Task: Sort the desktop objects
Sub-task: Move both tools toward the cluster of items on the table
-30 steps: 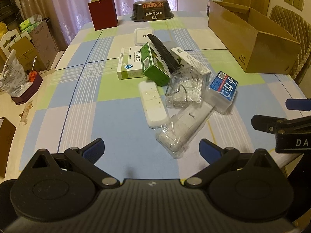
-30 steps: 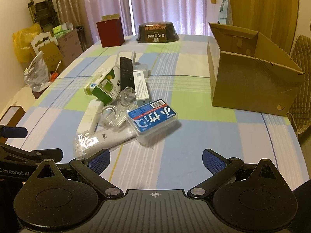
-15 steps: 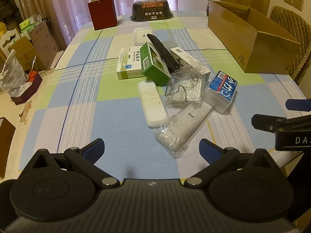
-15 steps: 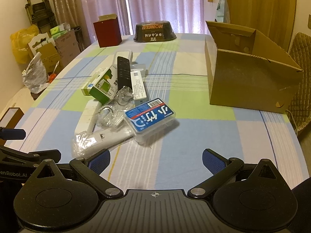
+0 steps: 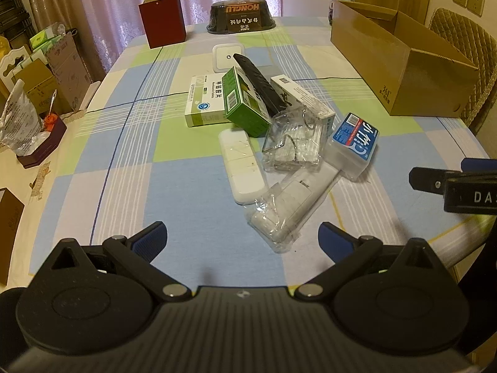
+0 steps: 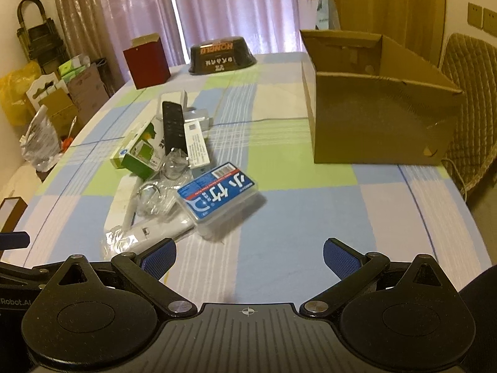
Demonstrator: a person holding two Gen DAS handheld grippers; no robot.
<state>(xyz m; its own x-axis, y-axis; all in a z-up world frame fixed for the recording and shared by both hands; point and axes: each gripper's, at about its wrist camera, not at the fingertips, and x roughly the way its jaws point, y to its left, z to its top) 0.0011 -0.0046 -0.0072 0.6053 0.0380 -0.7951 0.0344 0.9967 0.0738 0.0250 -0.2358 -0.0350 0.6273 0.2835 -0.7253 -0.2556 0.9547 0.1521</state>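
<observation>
Lying just ahead of both spread, empty tools (image 5: 242,239) (image 6: 248,258): pile of desktop objects (image 5: 279,130) on checked tablecloth (image 5: 124,161).

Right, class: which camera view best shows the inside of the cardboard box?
The right wrist view: the cardboard box faces it open-side up, showing inner walls, though not its floor. The left wrist view shows the box obliquely, mostly outer wall and rim.
</observation>
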